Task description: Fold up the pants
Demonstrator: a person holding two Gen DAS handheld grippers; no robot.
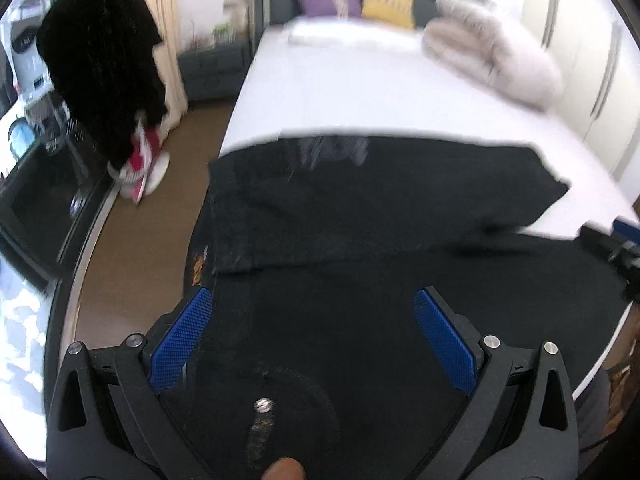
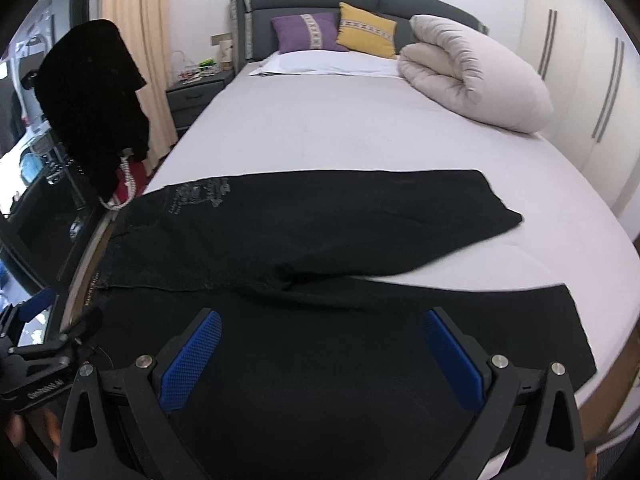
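Note:
Black pants (image 2: 304, 232) lie across the foot of a white bed (image 2: 320, 132), waist at the left edge and two legs splayed toward the right. A pale embroidered pocket (image 2: 200, 196) faces up near the waist. My right gripper (image 2: 322, 320) hovers open over the near leg, with nothing between its blue pads (image 2: 192, 360). My left gripper (image 1: 316, 300) is open above the waist end of the pants (image 1: 360, 216), close to the bed's left edge. The right gripper (image 1: 616, 248) shows at the right edge of the left wrist view. In the right wrist view, the left gripper (image 2: 36, 344) appears at the lower left.
A rolled beige duvet (image 2: 472, 76) and purple (image 2: 308, 32) and yellow (image 2: 366, 30) pillows sit at the head. A black garment (image 2: 92, 100) hangs left of the bed over brown floor (image 1: 152, 232). A nightstand (image 2: 196, 92) stands by the headboard. White wardrobe doors (image 2: 592, 80) line the right side.

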